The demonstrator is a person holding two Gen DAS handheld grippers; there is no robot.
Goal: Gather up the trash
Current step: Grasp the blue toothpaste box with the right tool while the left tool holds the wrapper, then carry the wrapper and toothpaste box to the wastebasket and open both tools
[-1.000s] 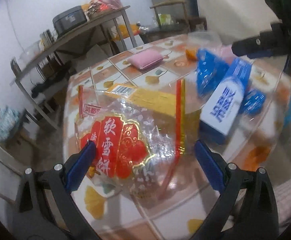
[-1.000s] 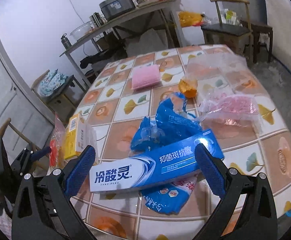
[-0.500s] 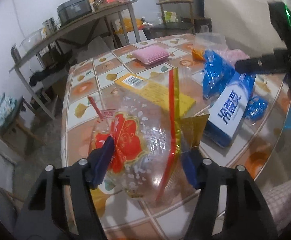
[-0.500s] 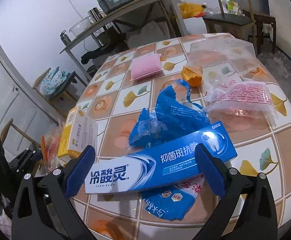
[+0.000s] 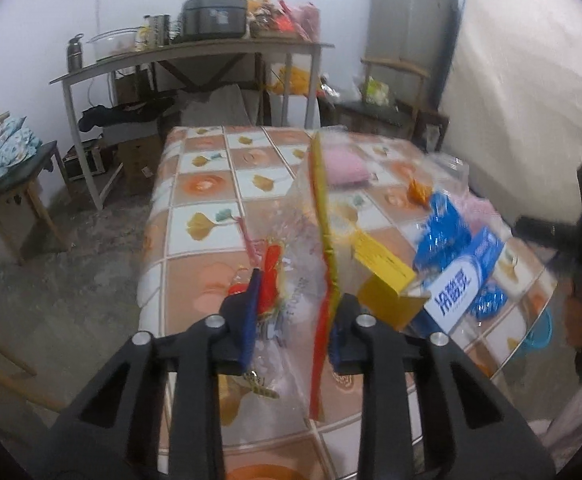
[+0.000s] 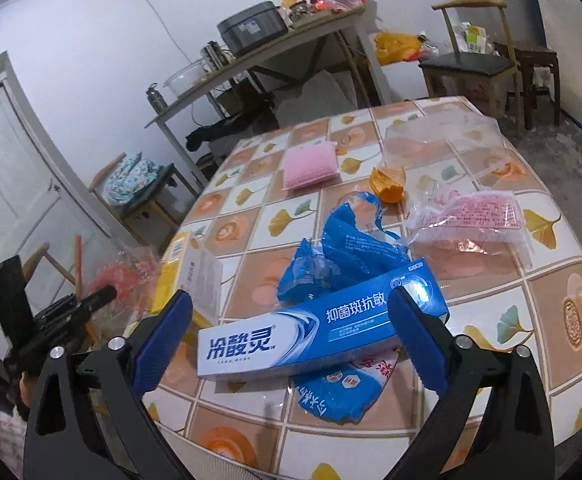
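Observation:
My left gripper (image 5: pixel 293 320) is shut on a clear snack wrapper with red and gold print (image 5: pixel 311 248) and holds it lifted over the near left part of the tiled table (image 5: pixel 207 188). The wrapper also shows in the right wrist view (image 6: pixel 123 276). My right gripper (image 6: pixel 289 340) is open, its pads on either side of a blue and white toothpaste box (image 6: pixel 319 328). A yellow box (image 6: pixel 189 276), crumpled blue wrappers (image 6: pixel 347 248), a clear pink bag (image 6: pixel 471 216) and an orange peel (image 6: pixel 389 184) lie on the table.
A pink sponge (image 6: pixel 311 162) and a clear plastic bag (image 6: pixel 443 136) lie farther back. A long side table with a black cooker (image 5: pixel 215 20) stands behind. Chairs stand at the left (image 5: pixel 11 168) and far right (image 6: pixel 471 64). A blue bin (image 5: pixel 537 332) sits by the table's right edge.
My left gripper closed on the red and gold wrapper and lifted it off the table. The right gripper edged closer over the toothpaste box and stayed open.

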